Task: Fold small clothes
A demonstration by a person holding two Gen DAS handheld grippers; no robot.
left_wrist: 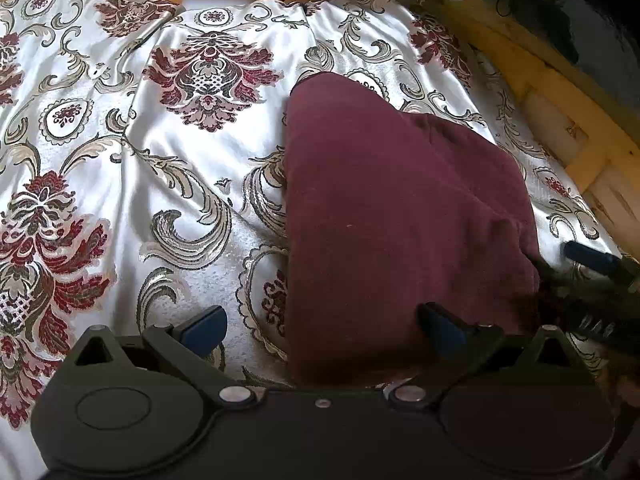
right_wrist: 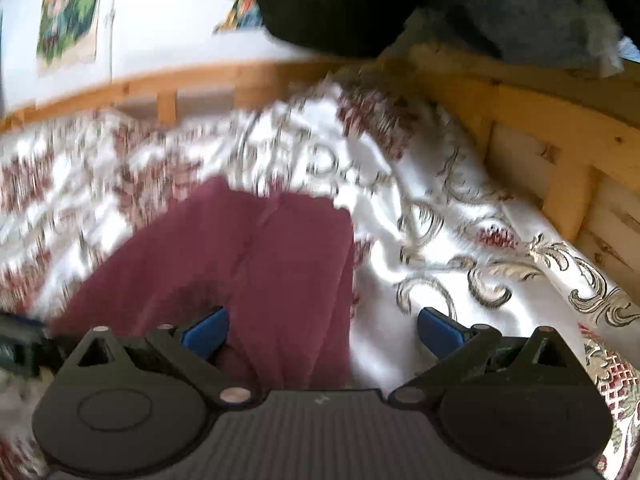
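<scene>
Left wrist view first: the left gripper (left_wrist: 322,330) hangs low over the bed, its two blue-padded fingers (left_wrist: 204,330) spread wide with nothing between them. The maroon garment (left_wrist: 400,220) lies flat on the floral bedspread (left_wrist: 132,152), stretching ahead of the gripper and off to its right side; the right-hand finger sits over the garment's near edge, the left-hand finger over bare bedspread. Whether either pad touches the cloth is hard to say from here. A fold line runs across the garment's far right part. Out at the right edge of this view, the right gripper (left_wrist: 592,276) shows as a blue fingertip and dark body just beside the garment's right corner. A wooden bed frame (left_wrist: 560,92) curves round beyond the bedspread, ahead and to the right.

Over to the right wrist view, and it's blurred with motion. The right gripper (right_wrist: 322,332) has its blue fingers (right_wrist: 206,330) parted wide, gripping nothing. The maroon garment (right_wrist: 240,264) lies ahead and to the left, its near edge running under the left-hand finger and between the two; the right-hand finger is over the white bedspread (right_wrist: 460,248). The wooden frame (right_wrist: 540,152) rises ahead to the right, with a dark pile of fabric (right_wrist: 360,4) resting beyond it.
</scene>
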